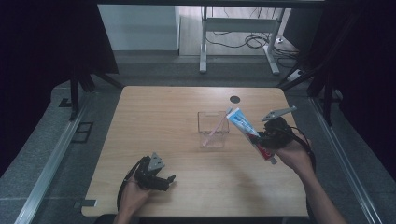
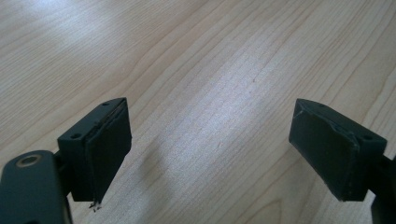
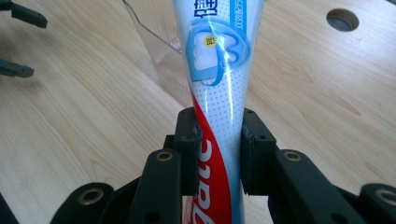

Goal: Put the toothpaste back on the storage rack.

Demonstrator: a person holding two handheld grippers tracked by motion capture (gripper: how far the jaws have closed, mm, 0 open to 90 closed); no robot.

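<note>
Just left of your toothpaste tube (image 1: 250, 133), at the frame's centre, a clear plastic box (image 1: 213, 129) holds a pink toothbrush (image 1: 217, 124); a round hole (image 1: 234, 99) lies above it. Your right gripper (image 1: 263, 139) clamps the white-blue-red tube, tilted up-left toward the box. Your left gripper (image 1: 163, 179), lower left, gapes wide with nothing between its jaws.

Light wooden table (image 1: 154, 112), rounded corners, centre of the high view; round dark cable hole (image 1: 235, 99) near its far edge. Grey carpeted floor (image 1: 42, 140) around it, with metal floor rails (image 1: 51, 158) running along the left and right sides. Black curtains (image 1: 42, 42) fill the upper left and upper right. Top centre: white wall panel (image 1: 137, 28), white desk frame legs (image 1: 203, 42), loose cables (image 1: 254, 41) on pale flooring. Soft overhead light, glare patches on the tabletop.
</note>
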